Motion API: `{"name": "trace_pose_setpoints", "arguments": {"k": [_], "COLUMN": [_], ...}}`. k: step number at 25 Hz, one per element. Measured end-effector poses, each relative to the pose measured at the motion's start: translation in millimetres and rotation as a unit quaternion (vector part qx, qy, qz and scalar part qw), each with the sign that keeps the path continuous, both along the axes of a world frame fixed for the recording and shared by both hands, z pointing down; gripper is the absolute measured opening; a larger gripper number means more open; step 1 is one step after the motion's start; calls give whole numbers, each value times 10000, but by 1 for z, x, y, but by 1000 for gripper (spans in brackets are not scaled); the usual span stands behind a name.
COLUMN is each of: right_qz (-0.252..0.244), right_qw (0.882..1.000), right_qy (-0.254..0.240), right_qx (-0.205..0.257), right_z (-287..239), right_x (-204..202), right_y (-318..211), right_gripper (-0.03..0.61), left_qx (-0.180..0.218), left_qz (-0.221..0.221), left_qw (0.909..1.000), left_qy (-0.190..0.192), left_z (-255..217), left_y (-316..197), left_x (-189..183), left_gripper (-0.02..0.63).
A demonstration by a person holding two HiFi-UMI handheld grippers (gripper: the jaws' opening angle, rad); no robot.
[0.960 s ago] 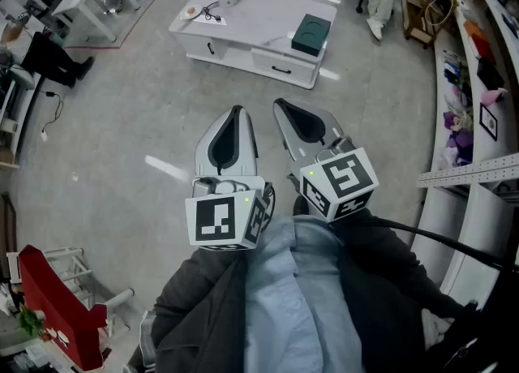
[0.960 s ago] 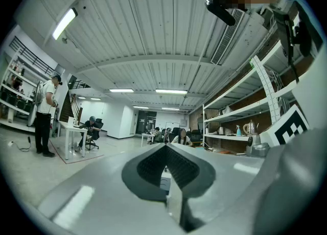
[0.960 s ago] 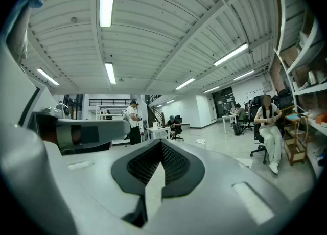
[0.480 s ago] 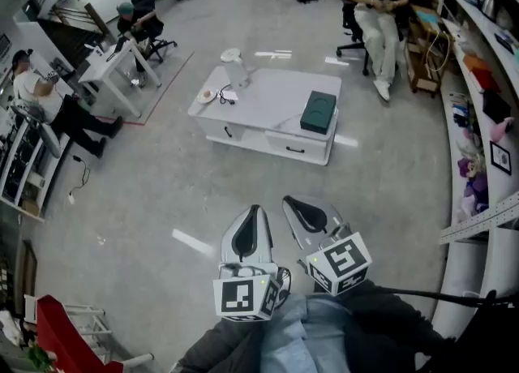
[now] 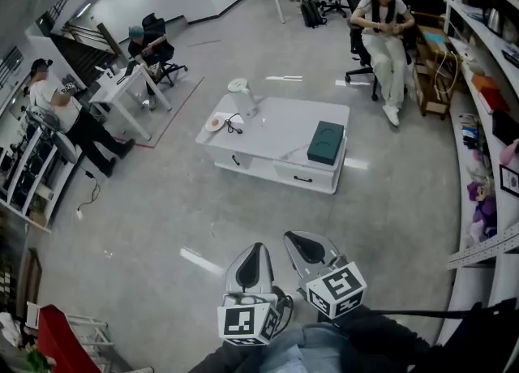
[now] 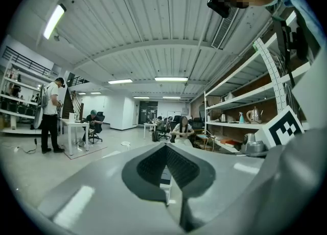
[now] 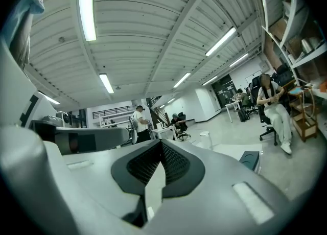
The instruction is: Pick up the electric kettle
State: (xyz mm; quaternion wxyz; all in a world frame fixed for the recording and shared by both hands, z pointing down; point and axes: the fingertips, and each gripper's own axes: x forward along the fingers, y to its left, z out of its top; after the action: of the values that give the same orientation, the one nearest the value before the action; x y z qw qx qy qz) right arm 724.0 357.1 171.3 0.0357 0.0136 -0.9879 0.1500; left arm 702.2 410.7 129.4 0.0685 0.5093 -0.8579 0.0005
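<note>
Kettle pickup looks not yet begun, a judgement from how far off everything lies. The left claw [image 5: 257, 248] and right claw [image 5: 292, 239] are both closed on nothing, their tips meeting, held side by side and about level close to the person's body, probably just carried that way while the bench is approached. Each is a smooth grey plastic shell, teardrop-shaped, with dark ribbed pads inside and a black-and-white marker cube [image 5: 243, 323] at the back. Ahead lies polished grey floor [image 5: 162, 217] that mirrors the ceiling lights. Well apart from the claws stands the low white bench [image 5: 276, 132], glossy-topped, with drawers. The kettle [image 5: 241, 92], white, smooth and tall, stands upright at its far left corner, near a round pale disc [image 5: 215, 123] and a black cord [image 5: 233, 126], perhaps its base. A dark green rounded box [image 5: 326, 142] sits at the right end
</note>
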Motion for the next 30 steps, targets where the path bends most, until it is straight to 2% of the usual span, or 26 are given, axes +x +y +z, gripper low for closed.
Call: {"name": "trace_pose_setpoints", "arguments": {"k": [7, 15, 21, 26, 30], "right_qz": [-172, -216, -185, -179, -49], "right_qw": [9997, 9987, 9983, 9985, 9988], "right_qy": [197, 426, 443, 337, 275], "right_qx": [-22, 163, 340, 405, 413], "right_z": [12, 6, -4, -13, -16], "right_x": [-64, -176, -251, -300, -323], "right_y": [-5, -7, -5, -3, -4], "right_gripper": [27, 28, 27, 26, 26], "left_qx": [150, 527, 709, 857, 878], "left_qz": [-165, -208, -218, -129, -39], "left_qw": [9994, 9976, 9969, 9960, 9958], "left_qy": [263, 394, 275, 232, 250], "left_z": [16, 7, -6, -14, -11], "left_y": [-6, -9, -6, -6, -6], "left_x": [-69, -182, -257, -302, -326], "left_gripper": [5, 5, 5, 5, 5]}}
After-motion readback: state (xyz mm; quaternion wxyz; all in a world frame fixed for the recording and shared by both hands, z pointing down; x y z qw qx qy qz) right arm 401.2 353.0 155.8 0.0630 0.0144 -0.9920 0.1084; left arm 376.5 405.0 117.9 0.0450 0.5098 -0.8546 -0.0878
